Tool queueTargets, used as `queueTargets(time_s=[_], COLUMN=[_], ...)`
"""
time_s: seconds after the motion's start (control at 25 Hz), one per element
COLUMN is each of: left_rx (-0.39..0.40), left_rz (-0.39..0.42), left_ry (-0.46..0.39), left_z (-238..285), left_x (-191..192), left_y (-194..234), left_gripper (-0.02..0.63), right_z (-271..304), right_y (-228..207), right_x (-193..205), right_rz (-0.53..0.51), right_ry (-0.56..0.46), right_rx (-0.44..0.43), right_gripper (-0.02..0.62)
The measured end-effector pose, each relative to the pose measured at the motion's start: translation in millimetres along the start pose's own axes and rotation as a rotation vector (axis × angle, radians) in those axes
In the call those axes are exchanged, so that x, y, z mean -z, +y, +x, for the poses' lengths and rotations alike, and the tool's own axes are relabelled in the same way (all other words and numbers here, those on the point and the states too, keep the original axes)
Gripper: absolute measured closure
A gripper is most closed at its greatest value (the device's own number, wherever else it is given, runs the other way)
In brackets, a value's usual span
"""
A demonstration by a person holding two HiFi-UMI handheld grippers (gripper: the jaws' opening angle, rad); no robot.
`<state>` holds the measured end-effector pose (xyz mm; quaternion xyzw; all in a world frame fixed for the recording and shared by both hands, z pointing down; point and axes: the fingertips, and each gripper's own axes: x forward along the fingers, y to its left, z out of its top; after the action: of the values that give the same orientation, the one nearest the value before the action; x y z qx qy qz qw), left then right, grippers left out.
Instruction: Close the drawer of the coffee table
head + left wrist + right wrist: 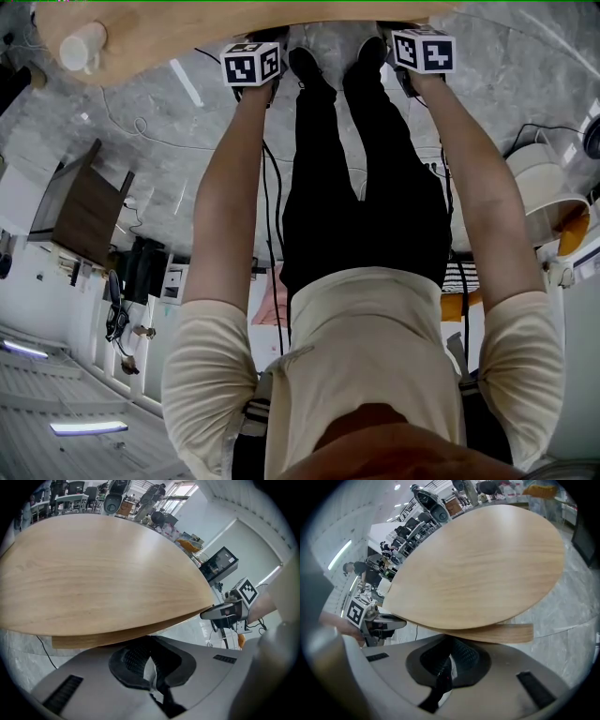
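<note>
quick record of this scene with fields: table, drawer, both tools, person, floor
table: oval light-wood tabletop
drawer: wooden drawer front just under the tabletop's edge; cannot tell how far out it stands
left: left tool, jaws together, tips right at the drawer front, contact unclear
right: right tool, jaws together, tips right at the drawer front, contact unclear
person: standing, both arms stretched down to the table's near edge
floor: grey marbled floor, with cables lying on it

Both hand-held grippers (265, 42) (398, 37) at coffee table (187, 28) edge
</note>
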<state>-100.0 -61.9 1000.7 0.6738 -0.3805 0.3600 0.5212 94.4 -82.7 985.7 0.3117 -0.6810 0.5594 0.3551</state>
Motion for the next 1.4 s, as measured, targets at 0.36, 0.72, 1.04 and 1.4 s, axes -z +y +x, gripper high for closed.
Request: queueTargets(time_s=[0.36,0.72,1.04,1.4], left_rx=[0.009,0.067,0.108,0.133], left_rz=[-0.019,0.009,0.072,0.211], left_ry=[-0.013,-0.084,-0.040,-0.061], left_z=[-2,-9,-51,-156], left_x=[-5,-5,22,19], left_y=[2,-32,-80,-136], left_gripper=[0.601,0.601,0.601,0.601], right_z=[1,-24,-86,-170], right_y=[4,-14,-11,71], right_x=[-4,10,47,77], right_rz=[-0.012,0.017,0.103,0.159], right_ry=[-0.009,-0.053,-0.105,-0.196], right_rx=[-0.017,0.029,0.089,0.028], right_gripper=[0.600,0.600,0.600,0.600])
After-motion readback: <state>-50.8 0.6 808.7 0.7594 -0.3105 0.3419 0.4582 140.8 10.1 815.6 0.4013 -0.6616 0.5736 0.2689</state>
